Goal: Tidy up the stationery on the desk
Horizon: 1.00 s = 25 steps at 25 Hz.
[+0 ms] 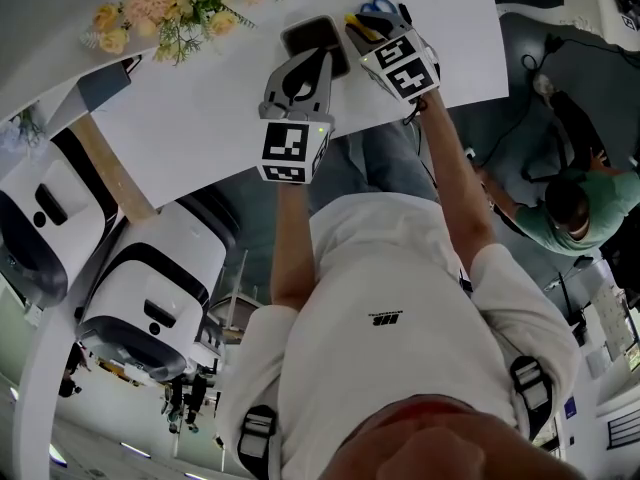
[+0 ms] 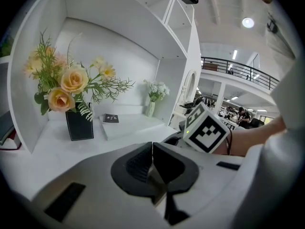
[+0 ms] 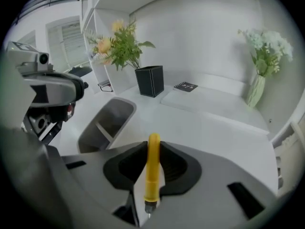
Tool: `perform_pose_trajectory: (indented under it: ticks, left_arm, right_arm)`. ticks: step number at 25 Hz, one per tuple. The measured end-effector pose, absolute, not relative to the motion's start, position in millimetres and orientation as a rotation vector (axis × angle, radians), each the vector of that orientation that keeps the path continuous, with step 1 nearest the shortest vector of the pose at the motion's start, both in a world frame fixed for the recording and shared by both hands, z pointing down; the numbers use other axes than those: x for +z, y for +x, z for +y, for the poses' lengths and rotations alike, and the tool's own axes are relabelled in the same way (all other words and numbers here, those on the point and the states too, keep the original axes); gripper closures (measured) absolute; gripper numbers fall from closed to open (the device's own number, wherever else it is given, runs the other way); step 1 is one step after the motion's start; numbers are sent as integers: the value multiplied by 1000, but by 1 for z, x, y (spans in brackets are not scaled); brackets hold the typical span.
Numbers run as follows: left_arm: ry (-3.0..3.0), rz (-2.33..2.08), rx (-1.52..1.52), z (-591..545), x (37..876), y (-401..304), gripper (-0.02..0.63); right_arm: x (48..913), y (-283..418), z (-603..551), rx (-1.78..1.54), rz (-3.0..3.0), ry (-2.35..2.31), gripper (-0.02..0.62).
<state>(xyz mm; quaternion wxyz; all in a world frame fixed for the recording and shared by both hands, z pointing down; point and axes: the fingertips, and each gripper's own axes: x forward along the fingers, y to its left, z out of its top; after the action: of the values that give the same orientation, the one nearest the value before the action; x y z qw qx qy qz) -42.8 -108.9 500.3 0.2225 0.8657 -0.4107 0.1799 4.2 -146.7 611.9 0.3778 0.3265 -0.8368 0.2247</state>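
A yellow pen [image 3: 152,175] stands between the jaws of my right gripper [image 3: 153,149], whose pads are shut on its barrel; its tip points back toward the camera. In the head view this gripper [image 1: 372,36] holds the pen [image 1: 360,26] over the white desk [image 1: 200,118], just right of a grey pen holder [image 1: 315,43]. The holder [image 3: 107,123] has a divider inside and lies left of the pen. My left gripper [image 1: 322,66] hovers at the holder's near edge. Its pads [image 2: 143,163] meet with nothing between them.
A black vase of yellow flowers [image 2: 79,123] and a small dark notebook [image 2: 110,118] stand at the back of the desk. A white vase [image 3: 257,89] is at the far right. Blue scissor-like handles [image 1: 378,8] lie beyond the pen. Another person [image 1: 570,208] sits to the right.
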Motion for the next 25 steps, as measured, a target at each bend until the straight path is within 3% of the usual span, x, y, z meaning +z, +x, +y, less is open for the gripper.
perform_pose_trajectory:
  ticks: [25]
  left_arm:
    - [2382, -1218, 439, -97, 475, -88, 606]
  right_arm:
    - [468, -32, -141, 584, -2493, 998, 532]
